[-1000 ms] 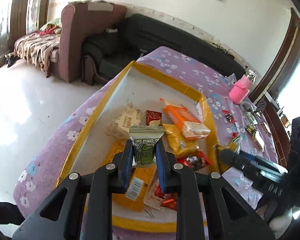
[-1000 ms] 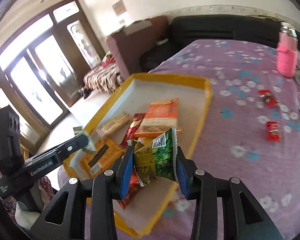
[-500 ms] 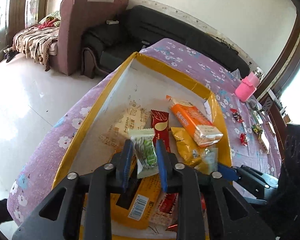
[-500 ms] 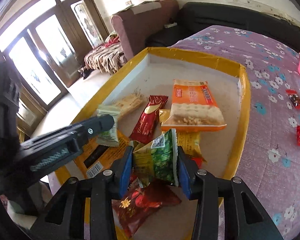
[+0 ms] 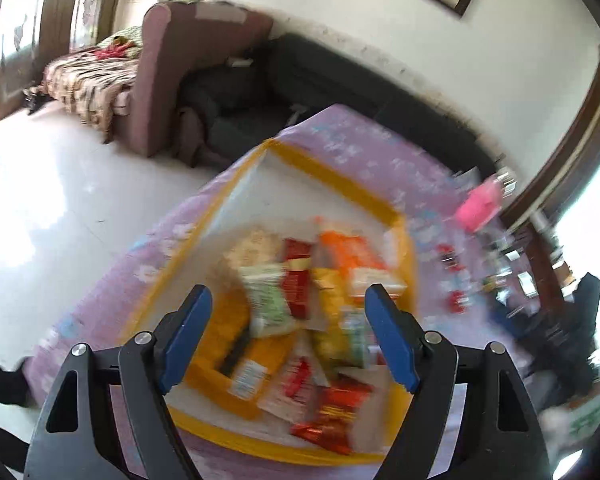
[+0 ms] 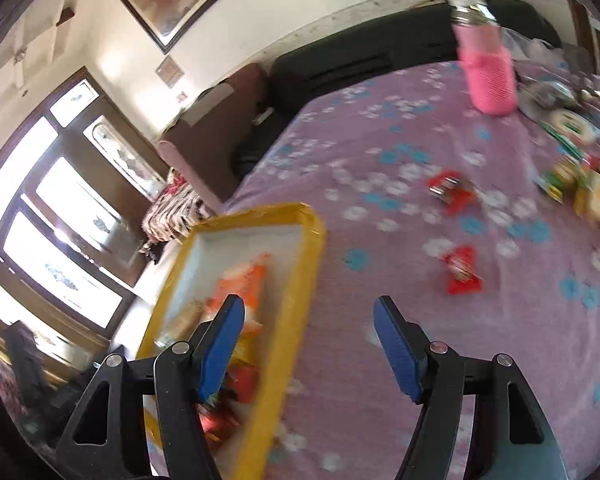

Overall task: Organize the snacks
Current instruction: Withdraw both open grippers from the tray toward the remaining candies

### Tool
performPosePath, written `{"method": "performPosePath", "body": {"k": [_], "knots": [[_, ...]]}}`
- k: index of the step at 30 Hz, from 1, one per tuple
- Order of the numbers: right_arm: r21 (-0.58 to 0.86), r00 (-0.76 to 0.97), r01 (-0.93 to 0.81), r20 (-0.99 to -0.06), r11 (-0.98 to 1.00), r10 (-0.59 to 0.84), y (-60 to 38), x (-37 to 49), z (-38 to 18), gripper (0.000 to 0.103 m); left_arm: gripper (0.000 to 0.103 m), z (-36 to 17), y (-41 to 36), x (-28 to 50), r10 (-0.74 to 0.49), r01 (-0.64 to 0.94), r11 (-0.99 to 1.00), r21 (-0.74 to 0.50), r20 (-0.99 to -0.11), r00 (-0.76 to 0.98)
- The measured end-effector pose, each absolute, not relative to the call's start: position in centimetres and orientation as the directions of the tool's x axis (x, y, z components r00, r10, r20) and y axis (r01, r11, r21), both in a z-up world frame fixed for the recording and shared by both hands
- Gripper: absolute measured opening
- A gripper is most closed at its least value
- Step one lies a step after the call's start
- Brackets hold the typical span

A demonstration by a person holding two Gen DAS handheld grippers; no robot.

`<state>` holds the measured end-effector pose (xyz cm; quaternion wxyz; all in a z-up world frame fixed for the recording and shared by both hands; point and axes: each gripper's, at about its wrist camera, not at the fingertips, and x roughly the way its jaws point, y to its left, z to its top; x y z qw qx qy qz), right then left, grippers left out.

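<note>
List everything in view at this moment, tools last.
tray: 1, yellow rim, white floor, on the table's near-left corner
snack packets in tray: several, orange, red, yellow, green-white; blurred
red snack packets: 2, on tablecloth right of tray
mixed packets: several, far right; blurred
bottle: 1, pink, far side
tablecloth: 1, purple floral
left tool: jaws opening, nothing gripped
right tool: jaws opening, nothing between them

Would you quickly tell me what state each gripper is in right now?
Left gripper: jaws opening, nothing held, over the yellow tray.
Right gripper: jaws opening, nothing held, over the purple tablecloth.
</note>
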<state>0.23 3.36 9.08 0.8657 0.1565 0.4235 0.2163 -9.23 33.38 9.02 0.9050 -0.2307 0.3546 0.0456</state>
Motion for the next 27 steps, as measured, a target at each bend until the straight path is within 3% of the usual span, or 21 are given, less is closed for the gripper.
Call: {"method": "performPosePath", "body": {"k": [5,8,10,11,12,13,15,17,27], "knots": [[0.466,0.516,-0.222,-0.689,0.856,0.509,0.1,-1.8,5.8,0.069,0.079,11.1,28.4,-10.8,-0.139,-0.141,0.920,-0.366,-0.640,0.756],[0.473,0.523,-0.198,-0.690,0.859,0.501,-2.2,-2.8,5.0,0.069,0.079,14.0,25.4,-12.3,-0.014,-0.149,0.962,-0.229,-0.587,0.810],[0.467,0.543,-0.183,-0.685,0.865,0.485,-3.9,-3.1,5.0,0.069,0.081,16.4,24.0,-13.9,0.095,-0.186,0.974,-0.133,-0.503,0.859],[0.465,0.551,-0.178,-0.683,0.867,0.480,-4.5,-3.1,5.1,0.069,0.086,17.6,23.4,-14.5,0.132,-0.201,0.974,-0.104,-0.460,0.878],[0.463,0.561,-0.173,-0.679,0.869,0.473,-5.2,-3.3,5.2,0.069,0.100,18.5,23.0,-15.1,0.142,-0.202,0.975,-0.096,-0.431,0.891],[0.461,0.573,-0.166,-0.675,0.872,0.465,-6.1,-3.4,5.3,0.069,0.103,19.0,23.0,-15.3,0.098,-0.163,0.979,-0.120,-0.422,0.901],[0.464,0.586,-0.145,-0.672,0.874,0.453,-7.5,-3.2,5.3,0.069,0.103,18.6,22.7,-14.0,-0.066,-0.035,0.980,-0.197,-0.486,0.872],[0.466,0.596,-0.119,-0.673,0.877,0.438,-8.8,-3.2,5.4,0.070,0.103,17.0,22.2,-12.8,-0.144,0.005,0.969,-0.246,-0.551,0.822],[0.441,0.598,-0.016,-0.715,0.897,0.362,-12.8,-1.2,3.9,0.070,0.103,11.2,18.6,-9.8,-0.287,0.089,0.945,-0.315,-0.667,0.688]]}}
